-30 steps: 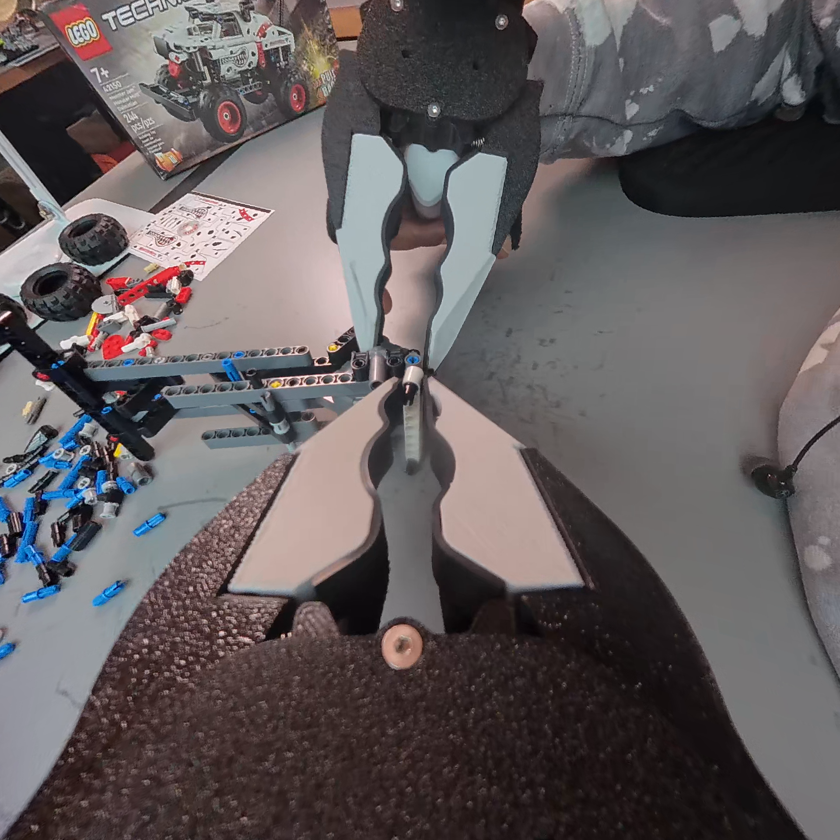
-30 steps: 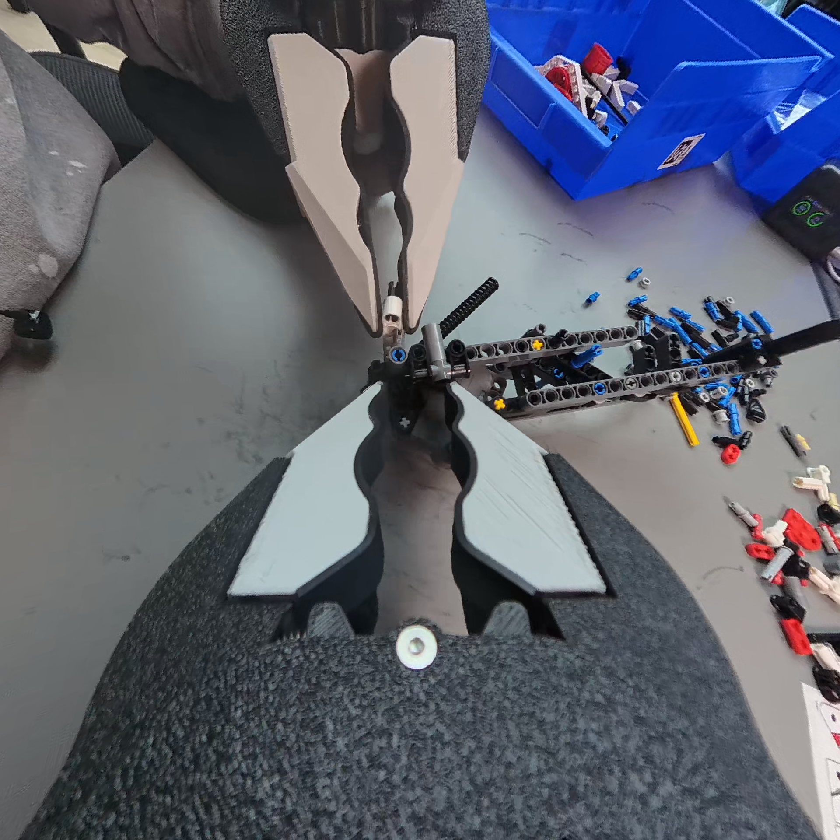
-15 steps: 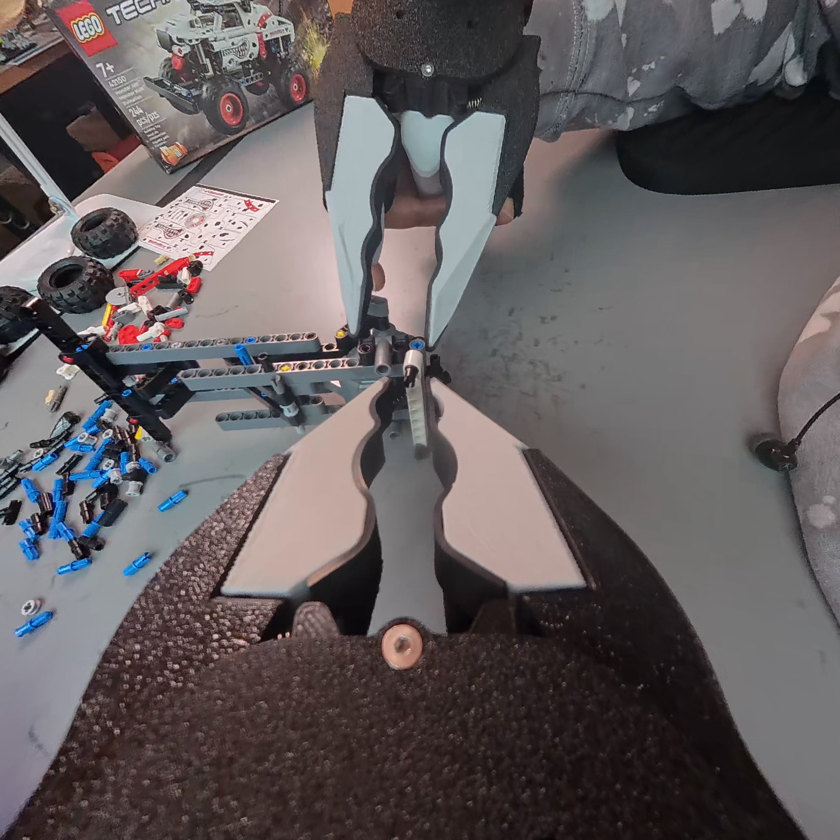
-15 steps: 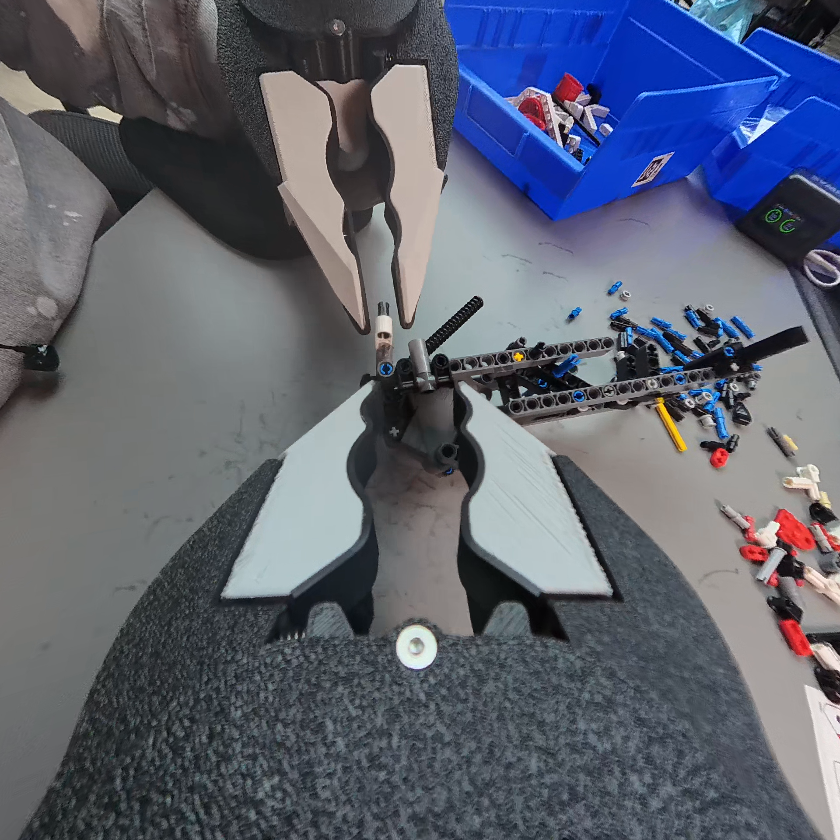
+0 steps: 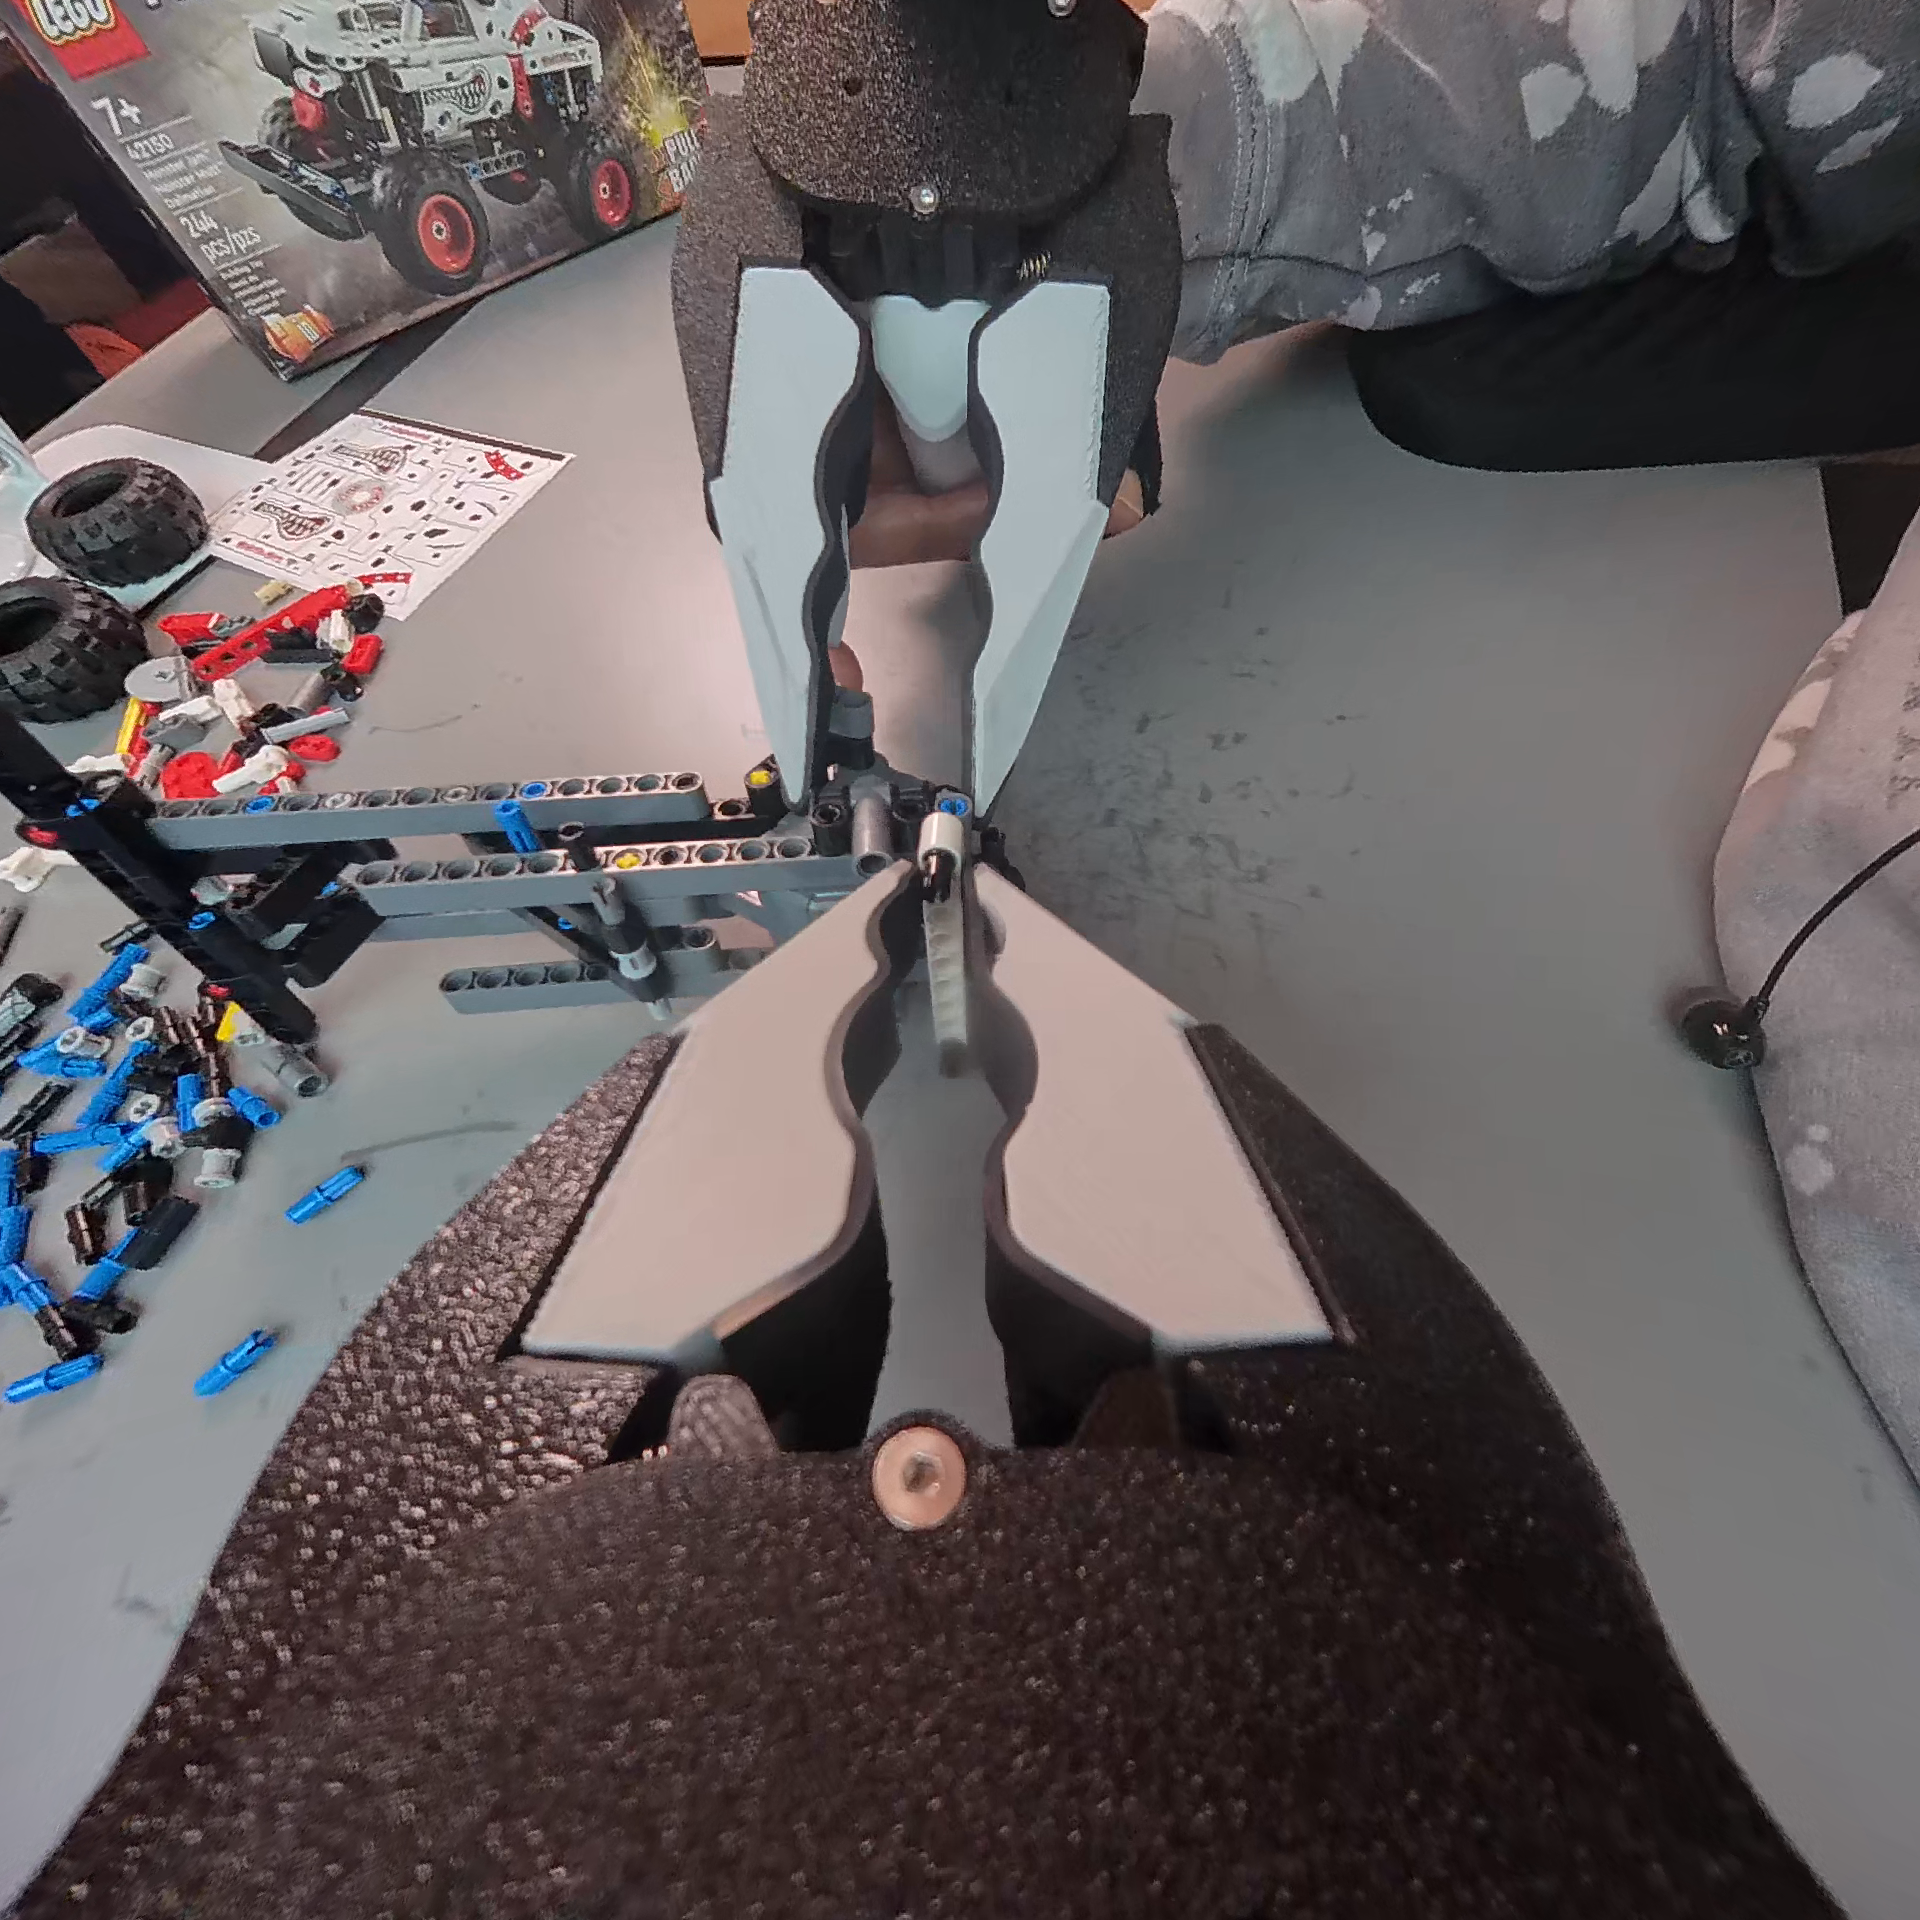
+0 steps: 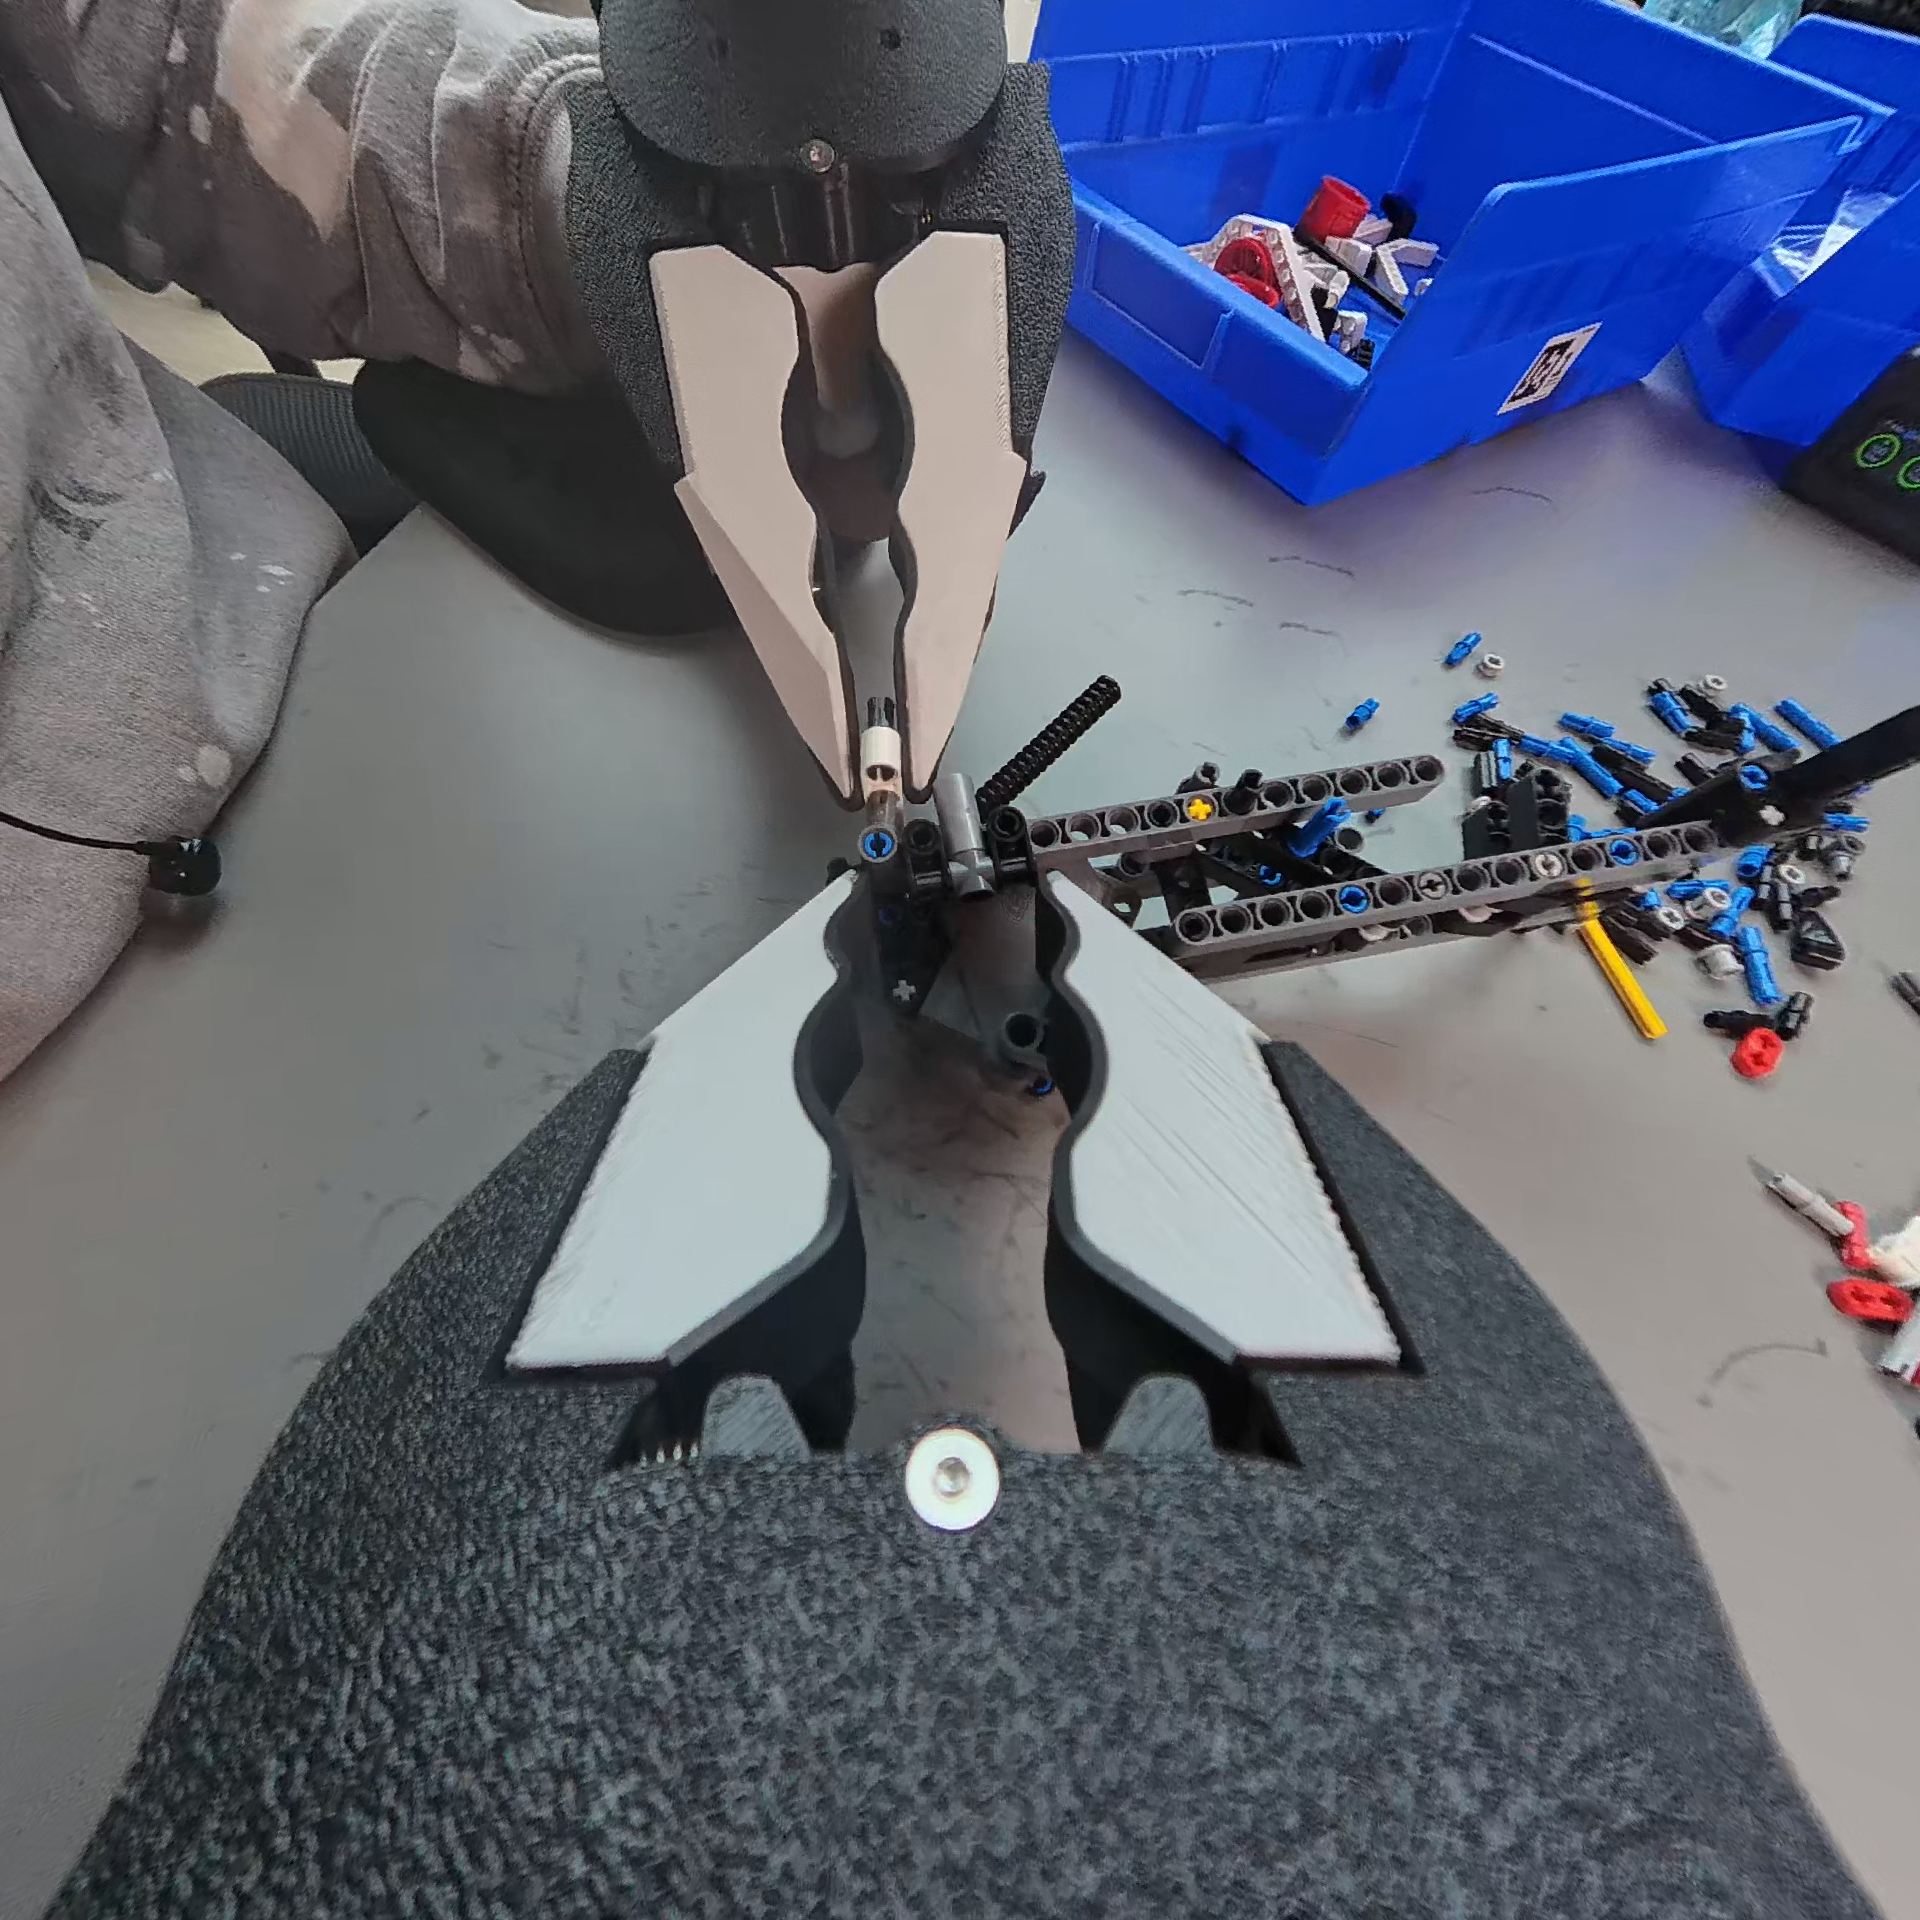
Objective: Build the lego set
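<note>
Though gripped, frame between tongs

Grey perforated beams on the Lego frame, dotted with blue and yellow pins. Blue and black loose pins scattered on a scuffed grey table. Red, white and black pieces beside black knobbly tyres. Bright blue bins. Mottled grey-and-white sleeve.

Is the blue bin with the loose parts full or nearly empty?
Nearly empty. The blue bin holds only a small heap of red and white parts; its bare walls show above them.
</note>
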Demonstrator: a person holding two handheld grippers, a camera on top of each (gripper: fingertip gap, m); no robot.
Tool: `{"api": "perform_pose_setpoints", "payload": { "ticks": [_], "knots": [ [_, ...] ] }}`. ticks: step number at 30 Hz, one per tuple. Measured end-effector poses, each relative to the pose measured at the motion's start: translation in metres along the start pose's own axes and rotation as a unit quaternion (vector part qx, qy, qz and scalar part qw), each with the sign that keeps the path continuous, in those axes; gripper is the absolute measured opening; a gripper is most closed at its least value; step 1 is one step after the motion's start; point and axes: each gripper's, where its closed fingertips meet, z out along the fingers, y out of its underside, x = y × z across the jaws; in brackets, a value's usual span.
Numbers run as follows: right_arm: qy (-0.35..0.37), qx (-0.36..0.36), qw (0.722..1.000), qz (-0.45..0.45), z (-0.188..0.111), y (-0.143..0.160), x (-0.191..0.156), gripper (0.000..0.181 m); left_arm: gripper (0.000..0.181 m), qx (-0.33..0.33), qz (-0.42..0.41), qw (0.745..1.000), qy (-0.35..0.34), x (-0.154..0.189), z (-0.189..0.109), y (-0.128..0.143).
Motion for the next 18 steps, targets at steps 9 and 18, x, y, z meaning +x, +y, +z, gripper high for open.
{"api": "perform_pose_setpoints", "payload": {
  "ticks": [9,18],
  "knots": [
    [-0.002,0.005,1.000,0.002,0.0025,-0.0018,-0.0020,0.030,0.009,0.022,0.000,0.999,0.038,0.0024,-0.0026,0.0009],
    [-0.024,0.028,0.999,0.034,0.0006,-0.0020,-0.0026,0.030,0.009,0.020,0.003,0.998,0.051,0.0031,-0.0024,0.0008]
  ]
}}
